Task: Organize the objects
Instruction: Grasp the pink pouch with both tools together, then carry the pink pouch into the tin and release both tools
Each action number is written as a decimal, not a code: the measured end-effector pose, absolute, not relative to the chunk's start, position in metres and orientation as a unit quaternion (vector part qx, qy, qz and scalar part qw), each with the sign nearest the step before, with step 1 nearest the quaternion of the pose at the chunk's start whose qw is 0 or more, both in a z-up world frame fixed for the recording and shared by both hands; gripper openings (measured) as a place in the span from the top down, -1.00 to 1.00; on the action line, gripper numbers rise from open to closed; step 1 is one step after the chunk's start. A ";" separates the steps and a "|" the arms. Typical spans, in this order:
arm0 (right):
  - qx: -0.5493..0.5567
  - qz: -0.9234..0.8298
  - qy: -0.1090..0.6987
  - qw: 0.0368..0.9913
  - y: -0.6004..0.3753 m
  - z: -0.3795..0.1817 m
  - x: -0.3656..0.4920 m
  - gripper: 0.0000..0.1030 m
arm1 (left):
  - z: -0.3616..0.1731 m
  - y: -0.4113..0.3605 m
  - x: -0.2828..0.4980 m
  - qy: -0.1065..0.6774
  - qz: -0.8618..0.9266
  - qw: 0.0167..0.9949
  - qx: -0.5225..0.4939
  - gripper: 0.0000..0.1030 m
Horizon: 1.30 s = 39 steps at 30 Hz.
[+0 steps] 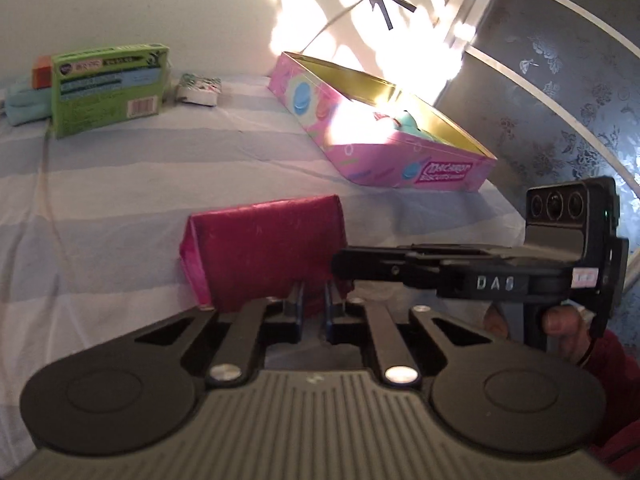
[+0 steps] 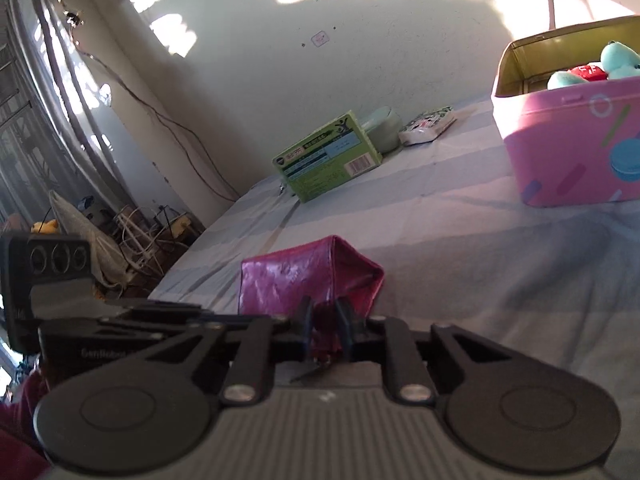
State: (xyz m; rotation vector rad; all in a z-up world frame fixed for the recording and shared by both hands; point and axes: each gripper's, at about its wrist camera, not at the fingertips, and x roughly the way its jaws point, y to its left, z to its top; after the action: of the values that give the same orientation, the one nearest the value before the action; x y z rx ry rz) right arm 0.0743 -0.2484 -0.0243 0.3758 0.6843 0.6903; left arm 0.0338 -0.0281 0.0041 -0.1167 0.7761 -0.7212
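Both grippers, left (image 1: 313,309) and right (image 2: 324,330), are pinching the red pouch (image 1: 264,250) with nearly closed fingers, while the pink tin (image 1: 400,164) is holding toys and the green box (image 1: 108,88) is waiting on the bed (image 1: 120,200).

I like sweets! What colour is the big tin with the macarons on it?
The tin is pink, with blue macaron pictures and a gold inside. It shows best in the left wrist view.

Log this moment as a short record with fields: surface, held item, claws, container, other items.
surface: striped bedsheet
held item: magenta pouch, gripped from two sides
left claw: shut on the pouch's near edge
right claw: shut on the pouch
container: pink macaron tin, open, teal plush toy inside
other items: green box, small patterned packet, near the wall
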 end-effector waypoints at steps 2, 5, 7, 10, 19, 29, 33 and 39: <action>0.164 0.326 0.320 0.874 -0.246 -0.023 0.061 0.75 | 0.010 -0.038 0.033 0.358 -0.366 0.858 -0.037 0.82; 0.165 0.305 0.303 0.888 -0.254 -0.018 0.049 0.75 | 0.028 -0.056 0.024 0.315 -0.398 0.862 0.008 0.81; 0.179 0.305 0.288 0.890 -0.265 -0.013 0.045 0.77 | 0.038 -0.067 0.025 0.298 -0.418 0.858 0.024 0.81; 0.145 0.263 0.281 0.911 -0.272 -0.008 0.042 0.76 | 0.044 -0.076 0.030 0.291 -0.416 0.861 0.041 0.75; 0.178 0.246 0.277 0.911 -0.317 -0.023 0.030 0.62 | 0.030 -0.018 0.040 0.344 -0.358 0.867 -0.044 -0.21; 0.171 0.252 0.281 0.910 -0.303 -0.024 0.041 0.59 | 0.017 -0.078 0.060 0.375 -0.394 0.839 0.026 0.32; 0.159 0.240 0.211 0.934 -0.322 0.011 0.034 0.60 | 0.059 -0.091 0.077 0.334 -0.433 0.837 0.012 0.32; 0.085 0.157 0.129 0.975 -0.355 0.064 0.061 0.58 | 0.103 -0.172 0.119 0.262 -0.443 0.857 0.037 0.31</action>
State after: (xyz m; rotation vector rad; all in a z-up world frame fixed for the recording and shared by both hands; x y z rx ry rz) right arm 0.0614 -0.3551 0.0637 0.1706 0.2603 0.3168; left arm 0.1188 -0.1718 0.1030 0.0786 0.5503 -0.9302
